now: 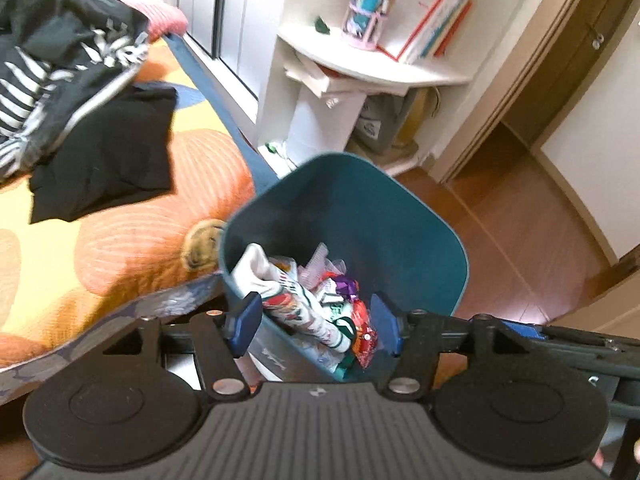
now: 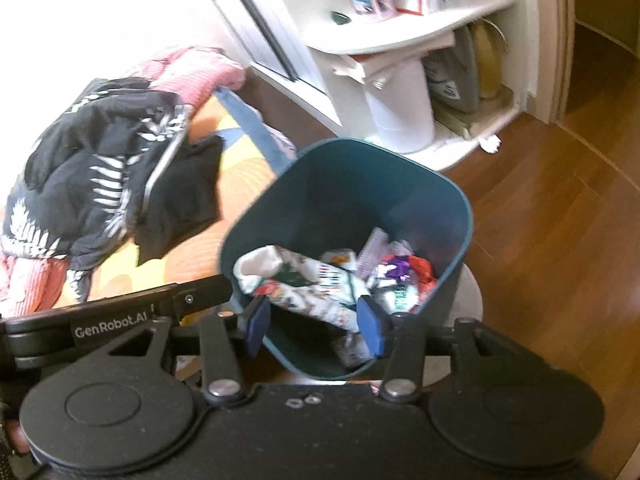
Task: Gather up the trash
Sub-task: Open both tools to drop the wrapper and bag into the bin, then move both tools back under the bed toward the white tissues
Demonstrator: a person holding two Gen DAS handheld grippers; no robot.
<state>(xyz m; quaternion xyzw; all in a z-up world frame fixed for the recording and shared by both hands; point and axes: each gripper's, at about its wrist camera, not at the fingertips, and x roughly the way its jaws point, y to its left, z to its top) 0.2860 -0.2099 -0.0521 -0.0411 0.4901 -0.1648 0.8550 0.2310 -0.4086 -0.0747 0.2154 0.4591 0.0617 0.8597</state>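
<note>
A teal plastic bin (image 1: pixel 360 216) with rounded corners stands on the wood floor (image 2: pixel 560 240) against the bed (image 1: pixel 120 240), its bottom filled with crinkled wrappers (image 2: pixel 320 280). Both the left claw (image 1: pixel 316 326) and right claw (image 2: pixel 316 320) hang above it, jaws apart, gripping nothing. Dark clothes (image 1: pixel 100 152) lie heaped on the orange quilt; a white shelf (image 2: pixel 400 36) stands behind.

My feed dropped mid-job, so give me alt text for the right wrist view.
The right tool hangs open and empty over a dark teal plastic bin holding crumpled wrappers and printed paper trash. Left of the bin, black patterned clothes lie piled on an orange floral bedspread; a white corner shelf stands behind.
</note>
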